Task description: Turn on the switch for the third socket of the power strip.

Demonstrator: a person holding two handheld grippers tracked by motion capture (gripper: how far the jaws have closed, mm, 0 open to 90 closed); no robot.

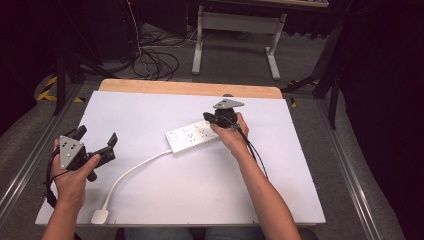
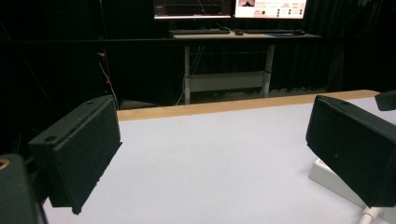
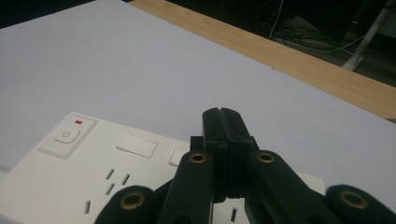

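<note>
My right tool [image 1: 216,120] has its jaws pressed together, empty, above the white power strip [image 1: 192,136] lying mid-bench [image 1: 150,107]. My left tool [image 1: 97,142] is wide apart, well left of the strip.

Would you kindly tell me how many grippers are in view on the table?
2. The left gripper is held open above the table's left side; the right gripper, jaws shut, sits over the right end of the white power strip.
</note>
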